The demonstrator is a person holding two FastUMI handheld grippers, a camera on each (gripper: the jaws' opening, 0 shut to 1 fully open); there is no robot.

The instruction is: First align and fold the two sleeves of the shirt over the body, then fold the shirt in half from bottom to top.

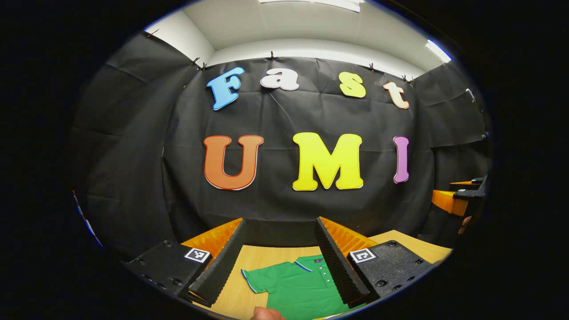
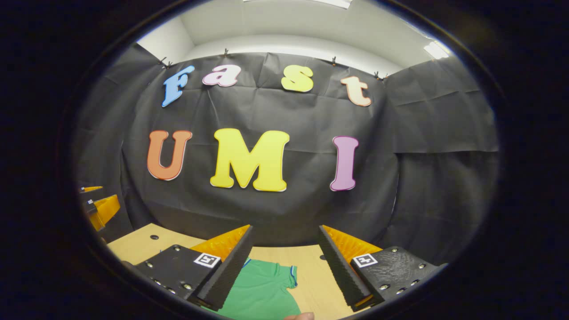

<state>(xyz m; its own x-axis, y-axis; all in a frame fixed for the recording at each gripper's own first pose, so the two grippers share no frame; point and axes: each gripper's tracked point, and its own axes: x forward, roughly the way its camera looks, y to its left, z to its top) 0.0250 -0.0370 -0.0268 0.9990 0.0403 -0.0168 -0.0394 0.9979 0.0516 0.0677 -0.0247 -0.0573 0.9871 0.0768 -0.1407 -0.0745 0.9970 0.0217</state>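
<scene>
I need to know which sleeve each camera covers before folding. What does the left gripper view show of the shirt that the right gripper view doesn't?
Left gripper view: the shirt's collar with its button strip, and one short sleeve spread flat on the table. The other gripper is at the far right edge.

Right gripper view: the opposite sleeve, and holes in the tabletop.

Both: the green shirt lying unfolded on the wooden table, each camera's own jaws open above it, holding nothing.

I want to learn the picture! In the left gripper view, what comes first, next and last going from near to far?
Green shirt → wooden table → black cloth wall → white ceiling.
</scene>
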